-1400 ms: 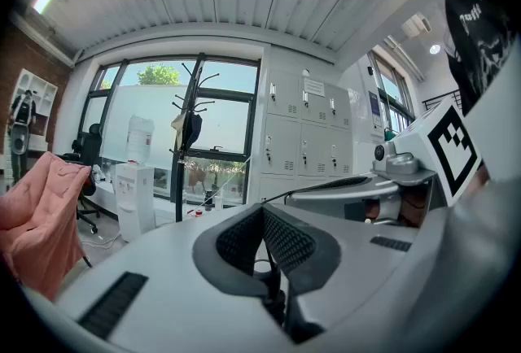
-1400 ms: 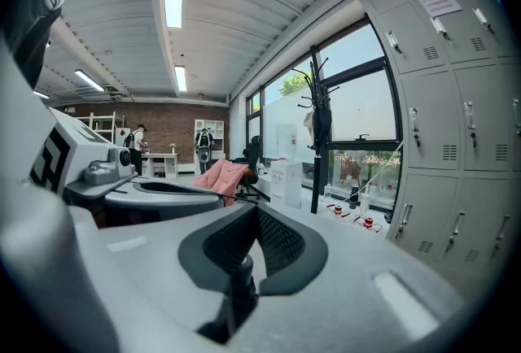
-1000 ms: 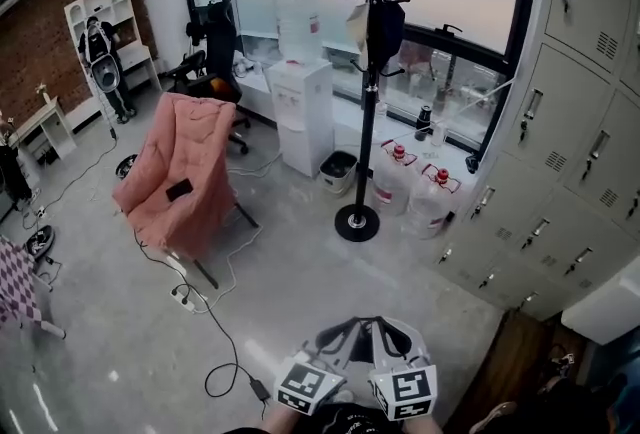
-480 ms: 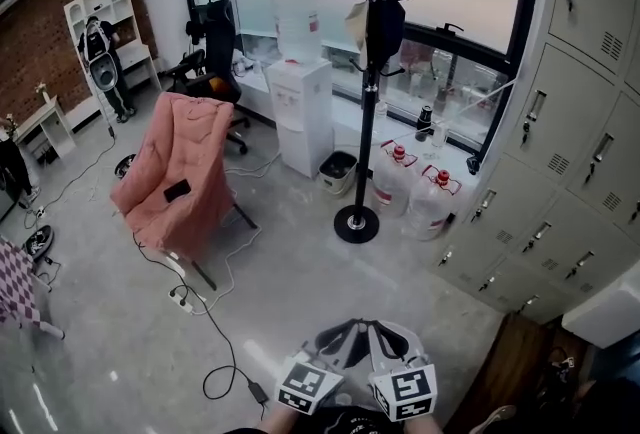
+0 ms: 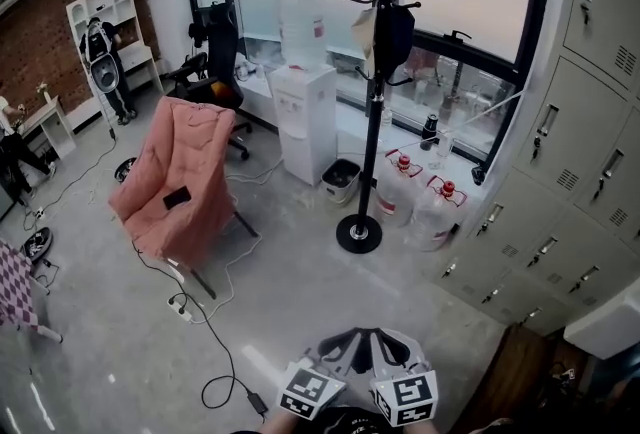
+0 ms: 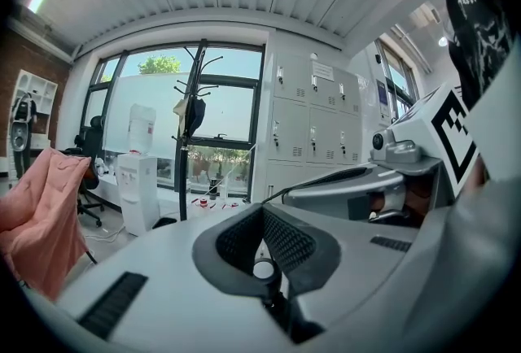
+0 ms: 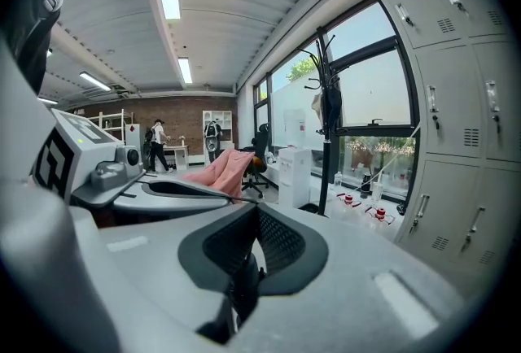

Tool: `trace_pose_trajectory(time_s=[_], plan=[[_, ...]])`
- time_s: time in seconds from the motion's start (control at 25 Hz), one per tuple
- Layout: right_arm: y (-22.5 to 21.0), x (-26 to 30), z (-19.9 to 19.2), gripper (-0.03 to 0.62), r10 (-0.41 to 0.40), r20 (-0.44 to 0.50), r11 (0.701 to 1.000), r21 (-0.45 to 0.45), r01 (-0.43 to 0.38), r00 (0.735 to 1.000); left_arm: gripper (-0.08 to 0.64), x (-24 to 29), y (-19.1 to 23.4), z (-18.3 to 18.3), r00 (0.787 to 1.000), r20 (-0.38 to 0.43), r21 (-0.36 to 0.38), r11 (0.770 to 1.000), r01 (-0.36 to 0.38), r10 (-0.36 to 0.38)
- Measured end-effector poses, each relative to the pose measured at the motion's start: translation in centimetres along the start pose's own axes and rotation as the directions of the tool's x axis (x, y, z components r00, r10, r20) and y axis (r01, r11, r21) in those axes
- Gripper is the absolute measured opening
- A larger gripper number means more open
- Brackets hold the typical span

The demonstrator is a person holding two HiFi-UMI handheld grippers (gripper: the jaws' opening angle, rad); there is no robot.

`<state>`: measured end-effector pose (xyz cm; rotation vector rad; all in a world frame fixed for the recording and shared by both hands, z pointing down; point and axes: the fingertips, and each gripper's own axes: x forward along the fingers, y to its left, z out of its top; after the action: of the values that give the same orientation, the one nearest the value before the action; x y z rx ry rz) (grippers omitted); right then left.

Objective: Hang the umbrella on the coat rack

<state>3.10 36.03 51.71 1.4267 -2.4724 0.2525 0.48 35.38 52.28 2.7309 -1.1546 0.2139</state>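
The black coat rack (image 5: 372, 122) stands by the window, its round base (image 5: 358, 234) on the grey floor. A dark folded thing that looks like the umbrella (image 5: 396, 34) hangs from a hook near its top, beside a pale item (image 5: 366, 28). My left gripper (image 5: 352, 338) and right gripper (image 5: 388, 338) sit side by side at the bottom edge of the head view, far from the rack. Both are shut with nothing between the jaws. The left gripper view shows its gripper (image 6: 262, 211) with the rack (image 6: 190, 132) far off, and the right gripper view shows its gripper (image 7: 256, 211) with the rack (image 7: 327, 132).
A pink-draped chair (image 5: 180, 172) stands at the left. A white water dispenser (image 5: 305, 112), a small bin (image 5: 340, 177) and two water jugs (image 5: 400, 190) surround the rack. Grey lockers (image 5: 570, 152) line the right. A cable and power strip (image 5: 185, 304) lie on the floor.
Both grippers have sunk slightly toward the bottom edge of the head view, still shut. The head view has shifted a little, so the rack sits slightly lower in it.
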Motion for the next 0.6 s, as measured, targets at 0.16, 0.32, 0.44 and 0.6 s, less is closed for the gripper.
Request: trace_pose_trajectory(time_s=[0.16,0.32,0.44,0.6], plan=[[-1.5,1.8,0.9,0.005,-0.022,0.013,1.000,0.011,0.022,1.000,0.009,1.8,1.6,0.9,1.000,0.008,0.022,1.000,0.015,-0.015],[-2.8,4.3,2.3,0.005,-0.034,0.030,0.999,0.002,0.034,0.999,0.009,3.6,4.0,2.1,0.999,0.025,0.029,0.999,0.022,-0.023],[-3.5,6.2,3.4,0.005,-0.037,0.034,0.999,-0.008,0.037,0.999,0.009,4.9,5.9,2.9,0.999,0.033,0.033,0.999,0.026,-0.027],[-3.9,9.0,4.5,0.005,-0.042,0.030,0.999,-0.019,0.042,0.999,0.009,6.0,8.5,3.6,0.999,0.036,0.037,0.999,0.034,-0.035]])
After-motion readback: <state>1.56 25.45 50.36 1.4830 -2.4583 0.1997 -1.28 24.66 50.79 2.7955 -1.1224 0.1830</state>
